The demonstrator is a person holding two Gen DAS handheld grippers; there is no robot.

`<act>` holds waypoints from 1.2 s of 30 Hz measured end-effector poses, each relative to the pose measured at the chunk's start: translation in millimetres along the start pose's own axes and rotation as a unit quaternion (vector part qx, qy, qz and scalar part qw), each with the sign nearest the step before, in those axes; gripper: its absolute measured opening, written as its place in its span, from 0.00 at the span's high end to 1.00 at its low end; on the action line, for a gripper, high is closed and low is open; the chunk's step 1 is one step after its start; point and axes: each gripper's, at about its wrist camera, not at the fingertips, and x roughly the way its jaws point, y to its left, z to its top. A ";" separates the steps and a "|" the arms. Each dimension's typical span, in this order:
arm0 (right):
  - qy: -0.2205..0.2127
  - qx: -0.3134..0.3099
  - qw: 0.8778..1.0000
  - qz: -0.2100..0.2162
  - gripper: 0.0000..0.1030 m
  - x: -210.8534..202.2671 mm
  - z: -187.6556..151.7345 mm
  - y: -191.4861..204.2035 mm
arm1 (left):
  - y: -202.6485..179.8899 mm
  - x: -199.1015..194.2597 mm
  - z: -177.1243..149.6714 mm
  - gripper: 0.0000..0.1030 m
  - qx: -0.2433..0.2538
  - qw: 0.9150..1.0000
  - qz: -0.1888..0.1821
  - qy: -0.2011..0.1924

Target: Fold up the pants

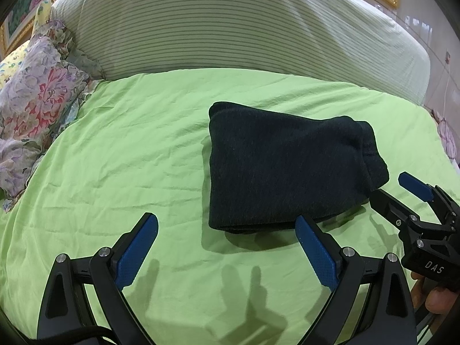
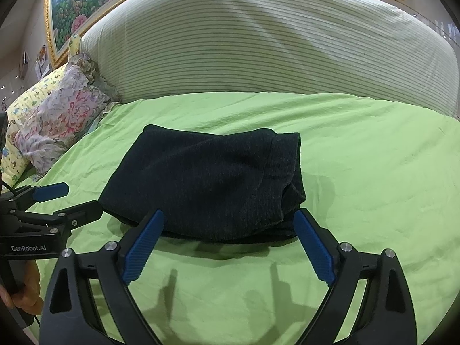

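Where one folded pants (image 1: pixel 284 169) bundle lies, seemingly two pillows (image 1: pixel 37 100), both tongs, left tongs (image 1: pixel 227 230) and right tongs (image 2: pixel 230 224), spread.

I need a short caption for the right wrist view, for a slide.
Folded dark pants on a green sheet, both claws open, right and left.

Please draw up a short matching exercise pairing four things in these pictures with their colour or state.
Things:
1. pants
2. bed sheet
3. pillow
4. left gripper

Descriptions:
A. floral print
B. open, holding nothing
C. dark, folded into a compact bundle
D. light green, wrinkled

Pairs: 1-C, 2-D, 3-A, 4-B
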 end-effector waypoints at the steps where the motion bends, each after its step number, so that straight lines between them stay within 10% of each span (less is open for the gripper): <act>1: 0.000 0.000 1.000 0.001 0.10 -0.1 0.4 0.1 | -0.1 -0.1 0.2 0.06 0.000 1.000 0.001 0.000; 36: 0.004 0.052 0.999 -0.013 0.07 -0.8 8.2 -24.6 | -9.5 3.0 26.3 0.08 -0.004 1.000 0.004 0.007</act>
